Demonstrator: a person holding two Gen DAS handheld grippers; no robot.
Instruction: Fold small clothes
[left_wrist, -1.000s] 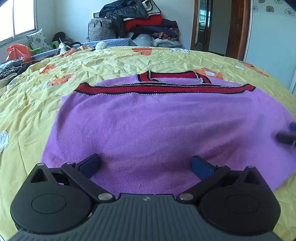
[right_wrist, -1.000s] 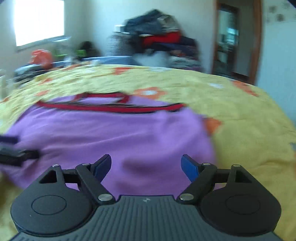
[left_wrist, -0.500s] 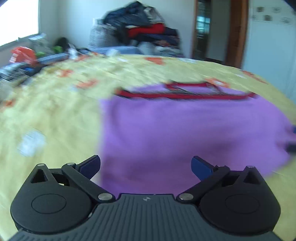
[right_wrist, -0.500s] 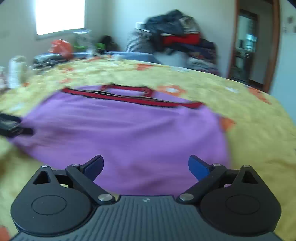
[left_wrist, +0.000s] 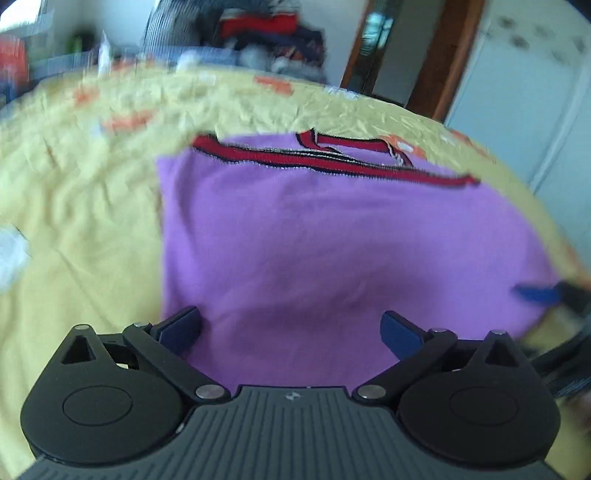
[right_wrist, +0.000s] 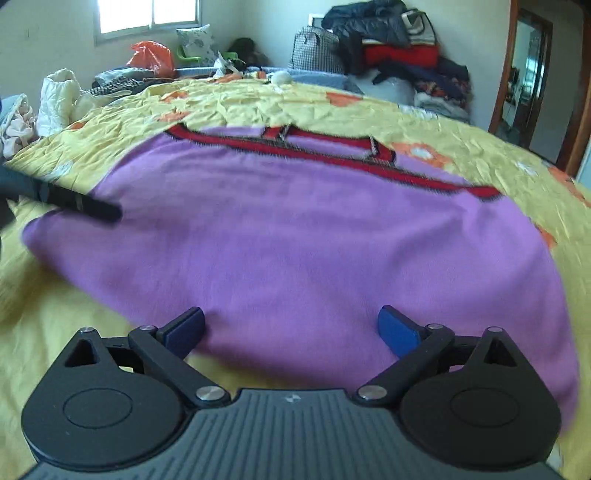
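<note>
A purple knit garment (left_wrist: 332, 240) with red and black trim lies flat on the yellow bedspread (left_wrist: 74, 221). My left gripper (left_wrist: 290, 328) stands open over the garment's near left corner, with nothing between its pads. In the right wrist view the garment (right_wrist: 295, 240) fills the middle. My right gripper (right_wrist: 291, 325) is open over its near hem, empty too. A blue pad of the right gripper (left_wrist: 539, 293) shows at the garment's right edge. A dark finger of the left gripper (right_wrist: 85, 206) reaches over its left edge.
A pile of folded clothes and a checked bag (right_wrist: 388, 48) stand beyond the bed. Bags and bundles (right_wrist: 151, 55) lie at the far left under the window. A doorway (right_wrist: 528, 74) is at the right. The yellow bedspread (right_wrist: 480, 147) surrounds the garment.
My left gripper has swung left to the garment's left edge. My right gripper has shifted left over the near hem and its jaws have widened.
</note>
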